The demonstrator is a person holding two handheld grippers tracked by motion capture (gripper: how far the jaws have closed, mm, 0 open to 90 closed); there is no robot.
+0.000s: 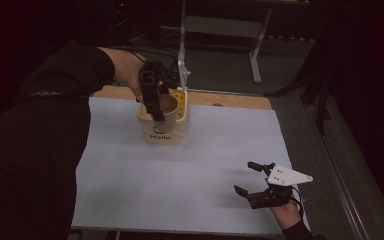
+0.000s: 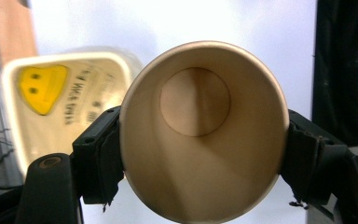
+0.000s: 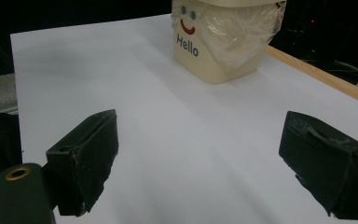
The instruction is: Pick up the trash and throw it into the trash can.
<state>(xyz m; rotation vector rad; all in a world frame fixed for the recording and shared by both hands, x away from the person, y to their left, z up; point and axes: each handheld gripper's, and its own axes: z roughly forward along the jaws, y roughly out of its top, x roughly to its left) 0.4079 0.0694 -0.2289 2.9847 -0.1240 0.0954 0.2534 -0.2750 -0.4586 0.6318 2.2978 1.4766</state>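
Tongs of the left hand are clamped on a brown paper cup, its mouth squeezed oval, held above the cream bin at the far side of the white worktop, probably for dropping in. Right tongs rest apart, empty, near the front. Bin label reads "Hello".

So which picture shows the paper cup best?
The left gripper view: the paper cup sits big between that gripper's jaws, and you look right down to its bottom. In the high view the cup is small, above the bin. The right gripper view looks at the bin instead.
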